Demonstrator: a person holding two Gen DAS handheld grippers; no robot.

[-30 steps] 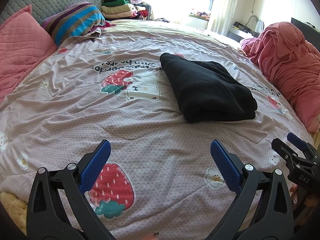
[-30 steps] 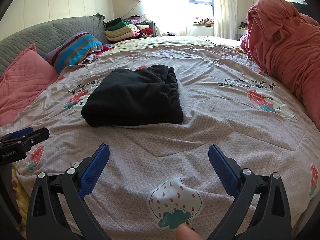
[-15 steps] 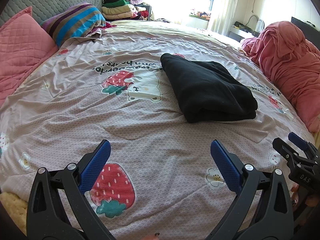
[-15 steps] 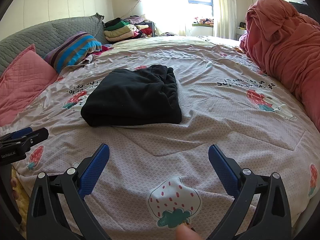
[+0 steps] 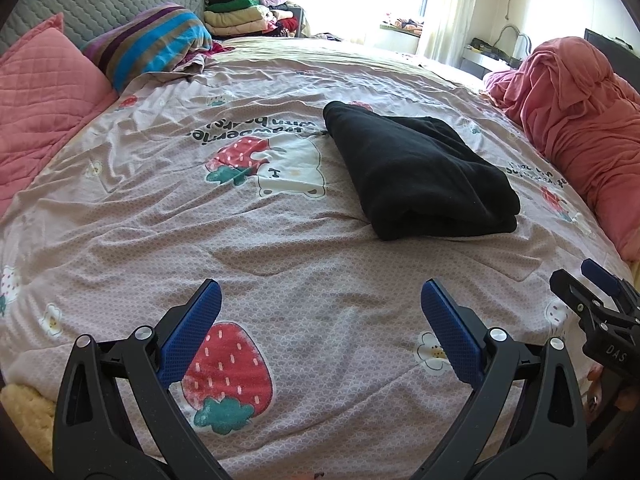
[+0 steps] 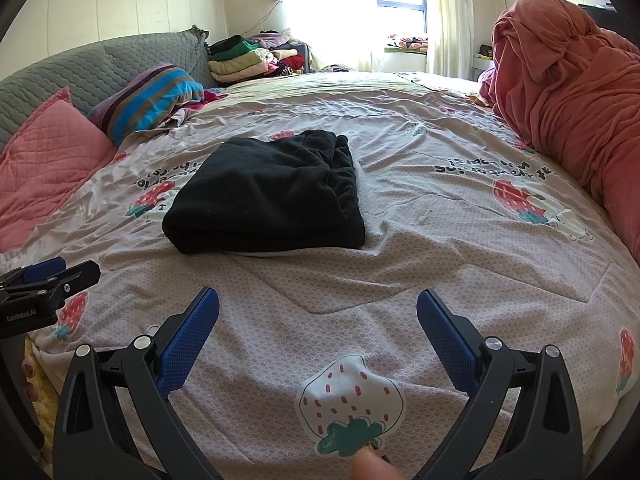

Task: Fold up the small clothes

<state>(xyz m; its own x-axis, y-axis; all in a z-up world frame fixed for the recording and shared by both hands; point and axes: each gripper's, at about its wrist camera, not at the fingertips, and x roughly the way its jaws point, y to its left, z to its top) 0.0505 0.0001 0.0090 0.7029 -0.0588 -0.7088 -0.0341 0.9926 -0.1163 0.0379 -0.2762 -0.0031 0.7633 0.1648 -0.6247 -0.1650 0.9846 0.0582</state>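
Little had moved since a second earlier: both views drew very slightly closer to the bed, while the black garment (image 5: 420, 176) stayed put. It lay folded into a compact block on the strawberry-print bedspread (image 5: 280, 248), at about one o'clock from the left claw (image 5: 318, 330) and eleven o'clock from the right claw (image 6: 318, 330). Both claws hung spread wide and empty, well apart from it. Folding of this piece looked finished; whether other clothes remained could not be told.
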